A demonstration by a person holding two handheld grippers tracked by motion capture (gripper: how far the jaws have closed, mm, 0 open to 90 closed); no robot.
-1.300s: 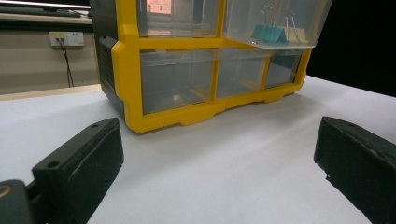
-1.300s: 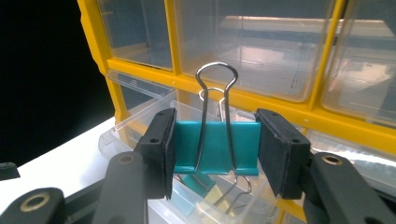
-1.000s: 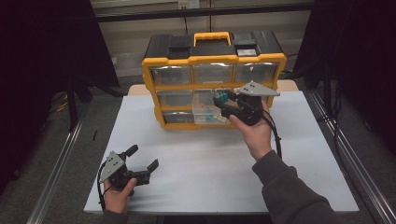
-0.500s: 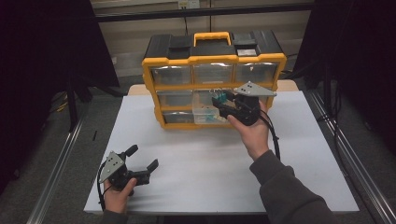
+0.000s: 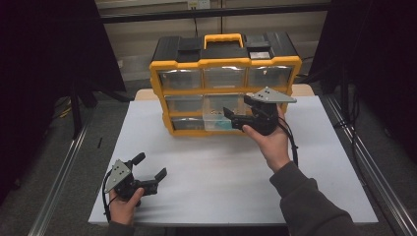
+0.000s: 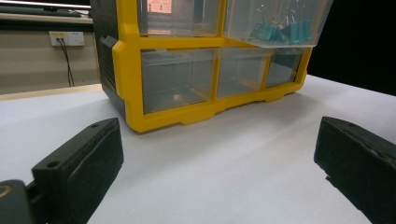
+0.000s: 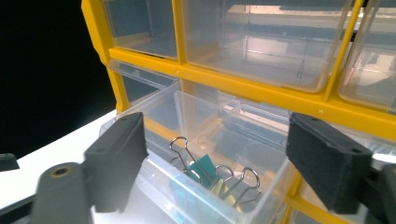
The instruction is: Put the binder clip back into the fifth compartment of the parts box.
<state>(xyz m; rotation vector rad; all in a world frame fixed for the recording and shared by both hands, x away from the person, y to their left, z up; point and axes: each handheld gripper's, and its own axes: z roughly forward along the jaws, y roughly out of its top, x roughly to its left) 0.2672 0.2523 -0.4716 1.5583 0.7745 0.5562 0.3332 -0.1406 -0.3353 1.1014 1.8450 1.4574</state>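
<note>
White table [image 5: 221, 196]: yellow drawer cabinet [image 5: 226, 64] stands at its far edge, unmoved. One clear drawer [image 5: 216, 120] now sits pulled out of the middle column; earlier frames showed it less exposed. Right gripper [image 5: 235, 118] hovers at that drawer, jaws just opened, gripping nothing. Left gripper [image 5: 150, 169] rests near the front-left corner, jaws apart. Teal binder clips [image 7: 205, 179] lie inside, partly hidden behind the drawer's front wall.

A: Background?
B: A white table top [image 5: 211, 187] is seen, with a wooden edge strip [image 6: 46, 91] at its far side.
A: Floor?
B: Grey. A metal rail [image 5: 64, 167] is laid along the left of the table, and another rail [image 5: 373, 182] along the right.
A: Wall?
B: A white socket [image 6: 66, 38] is mounted there, with a black cable [image 6: 67, 60] plugged in. Dark curtains [image 5: 44, 59] are hung at the sides.
</note>
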